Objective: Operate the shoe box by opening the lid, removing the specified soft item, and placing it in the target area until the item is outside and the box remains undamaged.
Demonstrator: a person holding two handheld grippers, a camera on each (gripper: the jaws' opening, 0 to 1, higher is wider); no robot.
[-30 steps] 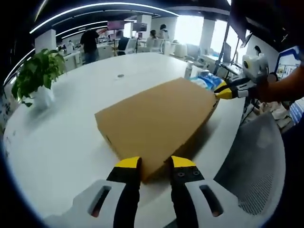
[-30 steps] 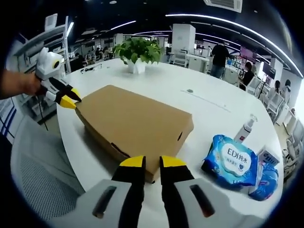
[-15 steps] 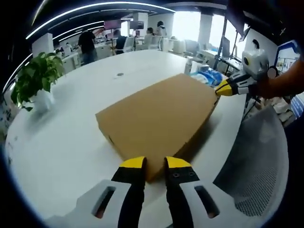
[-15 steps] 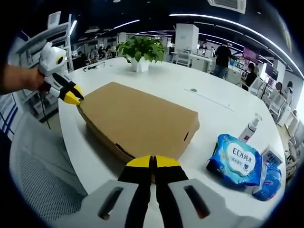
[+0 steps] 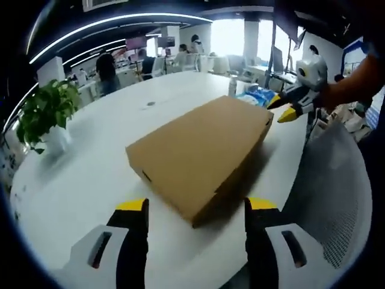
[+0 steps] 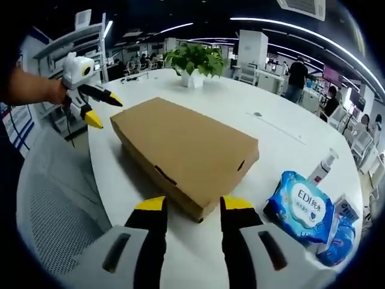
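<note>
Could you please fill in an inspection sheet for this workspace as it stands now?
Surface: white round table, mostly bare.
Job's things: shoe box, lid shut, flat on the table.
Clutter: wipes pack, spray bottle, a smaller packet beside them.
Grippers: left gripper open at one box corner; right gripper open at the opposite corner; neither holds anything.
Cables: nothing seen.
Surroundings: potted plant on the table, mesh chair at the edge, people at desks behind.

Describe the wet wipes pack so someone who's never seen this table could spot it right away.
On the white round table, look past the brown shoe box toward the table's edge. The wet wipes pack is the soft blue packet with a white label, beside a spray bottle.
</note>
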